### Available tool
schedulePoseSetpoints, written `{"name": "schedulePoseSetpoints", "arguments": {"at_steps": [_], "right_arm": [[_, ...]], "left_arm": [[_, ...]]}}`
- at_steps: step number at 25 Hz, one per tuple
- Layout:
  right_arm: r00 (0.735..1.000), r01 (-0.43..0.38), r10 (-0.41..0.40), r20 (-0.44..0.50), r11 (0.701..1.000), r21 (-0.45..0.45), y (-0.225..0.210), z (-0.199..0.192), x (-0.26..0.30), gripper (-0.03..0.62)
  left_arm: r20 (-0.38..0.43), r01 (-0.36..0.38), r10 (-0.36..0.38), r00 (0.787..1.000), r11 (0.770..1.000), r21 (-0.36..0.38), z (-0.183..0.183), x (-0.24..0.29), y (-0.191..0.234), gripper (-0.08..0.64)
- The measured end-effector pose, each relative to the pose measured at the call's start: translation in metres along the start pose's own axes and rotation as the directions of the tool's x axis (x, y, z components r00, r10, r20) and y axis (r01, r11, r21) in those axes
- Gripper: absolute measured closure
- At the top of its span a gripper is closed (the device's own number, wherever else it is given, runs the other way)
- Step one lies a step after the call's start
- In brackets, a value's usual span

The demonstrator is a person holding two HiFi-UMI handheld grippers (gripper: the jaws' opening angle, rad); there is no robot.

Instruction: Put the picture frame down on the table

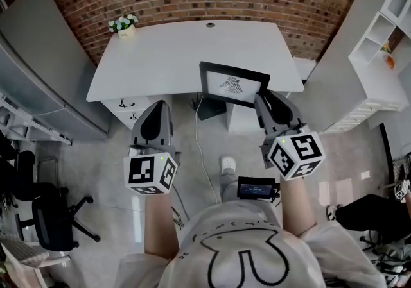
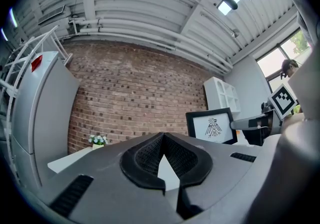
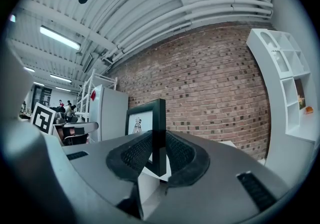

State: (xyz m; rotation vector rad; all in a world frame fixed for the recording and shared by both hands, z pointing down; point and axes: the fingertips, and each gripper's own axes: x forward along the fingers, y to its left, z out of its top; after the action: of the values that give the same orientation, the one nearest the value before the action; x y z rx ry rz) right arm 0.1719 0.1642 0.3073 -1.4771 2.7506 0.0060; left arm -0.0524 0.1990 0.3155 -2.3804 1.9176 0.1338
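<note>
The picture frame (image 1: pixel 234 84) is black with a bird drawing on white. It hangs upright in the air over the front edge of the white table (image 1: pixel 173 56). My right gripper (image 1: pixel 261 98) is shut on the frame's right edge; in the right gripper view that edge (image 3: pixel 159 133) stands clamped between the black pads. My left gripper (image 1: pixel 158 107) is lower and to the left, in front of the table, shut with nothing in it. The left gripper view shows its closed tips (image 2: pixel 163 138) with the frame (image 2: pixel 212 127) off to the right.
A small pot of white flowers (image 1: pixel 123 25) stands at the table's far left corner against the brick wall. White shelves (image 1: pixel 380 56) rise at the right and a grey cabinet (image 1: pixel 38 68) at the left. A drawer unit (image 1: pixel 126 108) sits under the table, and a black office chair (image 1: pixel 46 216) at lower left.
</note>
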Motion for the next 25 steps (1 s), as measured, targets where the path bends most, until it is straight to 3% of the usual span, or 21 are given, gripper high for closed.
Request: {"name": "schedulePoseSetpoints", "arguments": {"at_steps": [25], "right_arm": [[0.996, -0.083, 0.084, -0.02, 0.996, 0.014, -0.126, 0.001, 0.207, 0.52]], "left_arm": [[-0.042, -0.089, 0.089, 0.995, 0.996, 0.0, -0.027, 0.208, 0.057, 0.548]]}}
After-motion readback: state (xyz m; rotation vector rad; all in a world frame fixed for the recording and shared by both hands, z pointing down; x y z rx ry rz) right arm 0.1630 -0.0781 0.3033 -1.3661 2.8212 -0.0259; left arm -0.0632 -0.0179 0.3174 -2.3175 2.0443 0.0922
